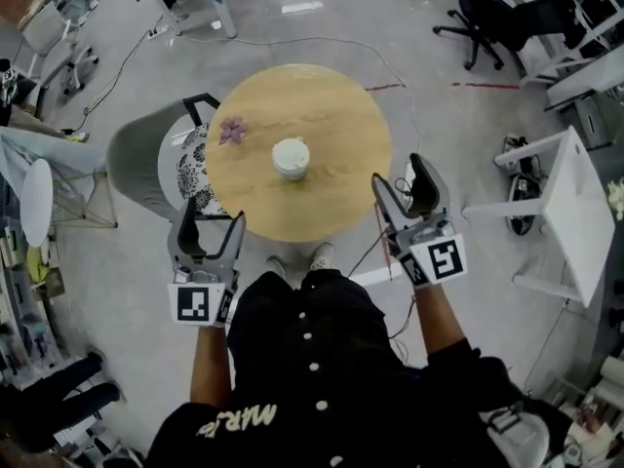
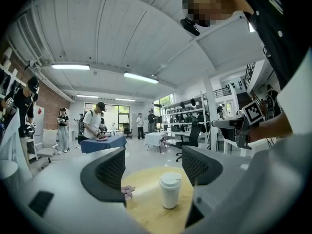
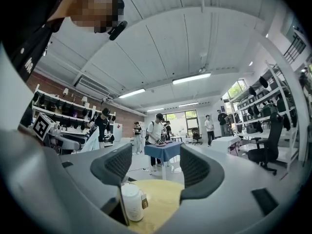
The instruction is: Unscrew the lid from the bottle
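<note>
Bottle [image 1: 291,158] upright near mid-worktop [image 1: 331,100], lid [image 2: 170,180] on, untouched.

Left tongs [image 1: 210,224] at 8 o'clock of the bottle, right tongs [image 1: 400,178] near 3 o'clock; both spread wide, nothing between the pads, out by the rim and well apart from the bottle. Likely trouble: a level sweep-in clipping the light-looking body and toppling it toward the edge; twisting the lid without a firm clamp on the body, so spinning the whole thing instead of loosening; squeezing hard enough to dent the wall. Worth sparing too: purple flower [image 1: 232,130] at 10 o'clock. Writing: small brown tag [image 3: 145,201] on the body, too small to read; pale lettering on the dark shirt [image 1: 322,359], upside down and unclear; marker cubes [image 1: 444,259] patterned only, no words.
</note>
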`<state>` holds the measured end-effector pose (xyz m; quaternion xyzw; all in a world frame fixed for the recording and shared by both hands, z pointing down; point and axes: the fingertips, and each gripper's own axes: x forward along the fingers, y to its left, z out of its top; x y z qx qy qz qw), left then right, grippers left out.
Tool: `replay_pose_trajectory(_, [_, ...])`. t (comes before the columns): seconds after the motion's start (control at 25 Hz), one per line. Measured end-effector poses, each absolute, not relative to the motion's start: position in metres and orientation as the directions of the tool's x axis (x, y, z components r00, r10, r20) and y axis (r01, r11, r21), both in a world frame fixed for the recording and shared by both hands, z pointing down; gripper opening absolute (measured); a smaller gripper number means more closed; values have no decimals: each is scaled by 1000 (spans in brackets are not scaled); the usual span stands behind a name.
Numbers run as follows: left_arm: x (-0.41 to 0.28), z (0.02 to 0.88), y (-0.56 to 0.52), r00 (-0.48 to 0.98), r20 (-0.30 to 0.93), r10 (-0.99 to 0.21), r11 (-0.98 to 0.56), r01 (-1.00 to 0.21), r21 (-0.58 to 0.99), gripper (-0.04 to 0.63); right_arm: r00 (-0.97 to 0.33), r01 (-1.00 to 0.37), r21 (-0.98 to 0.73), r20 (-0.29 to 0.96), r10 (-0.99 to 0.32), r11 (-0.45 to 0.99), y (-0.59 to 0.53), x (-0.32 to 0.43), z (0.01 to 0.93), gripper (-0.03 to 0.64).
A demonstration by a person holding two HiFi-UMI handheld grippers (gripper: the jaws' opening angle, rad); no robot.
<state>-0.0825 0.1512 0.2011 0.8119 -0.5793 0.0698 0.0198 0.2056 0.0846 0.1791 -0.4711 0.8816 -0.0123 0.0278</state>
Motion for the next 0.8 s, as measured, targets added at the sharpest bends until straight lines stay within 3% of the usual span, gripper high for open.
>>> replay_pose_trajectory(0.44, [-107,254,103,384,233,-893,-408,-911,-61,349,-613,-789,-14,63,-787,614,30,161,214,307])
replay_pose_trajectory(0.6, [-93,296,84,423,344,-838,-493,-857,-147,350,-707,-704,-13,111,-699,710,15,131,229,325])
replay_pose_trajectory(0.8, [-66,375,61,519,419,-745,-585,-810,-36,351,-793,-585,-19,222,-567,811,3,84,271,346])
